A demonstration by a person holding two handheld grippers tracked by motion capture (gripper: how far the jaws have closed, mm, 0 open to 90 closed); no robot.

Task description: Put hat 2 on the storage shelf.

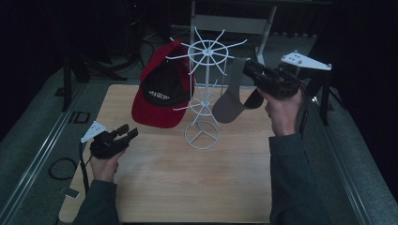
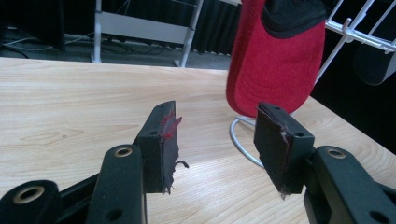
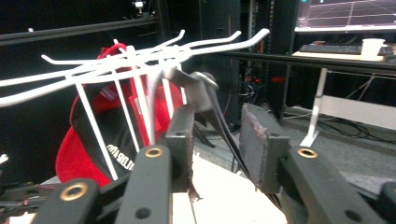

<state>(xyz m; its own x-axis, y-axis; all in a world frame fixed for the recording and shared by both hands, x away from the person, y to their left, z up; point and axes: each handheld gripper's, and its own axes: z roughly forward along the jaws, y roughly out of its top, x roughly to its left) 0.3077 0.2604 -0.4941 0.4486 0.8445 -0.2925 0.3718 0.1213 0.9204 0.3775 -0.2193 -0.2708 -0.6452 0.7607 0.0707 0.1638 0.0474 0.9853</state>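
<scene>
A grey cap (image 1: 231,96) hangs from a prong on the right side of a white wire rack (image 1: 203,89), brim pointing down toward the wooden table (image 1: 187,183), its long axis running top to bottom. The rack stands near the middle of the table's far half. The right gripper (image 1: 247,68), level with the rack's upper ring, sits at the cap's strap end; in the right gripper view its jaws stand apart with the cap's band between them, the pads (image 3: 252,140) not visibly pressing, so the cap appears to hang on the rack alone. The cap lies straight ahead of those jaws, far nearer this hand than the other. A red and black cap (image 1: 162,89) hangs on the rack's left side. Near the table's left edge, the left gripper (image 1: 127,132) rests low, jaws wide and empty, aimed at the rack's base ring.
</scene>
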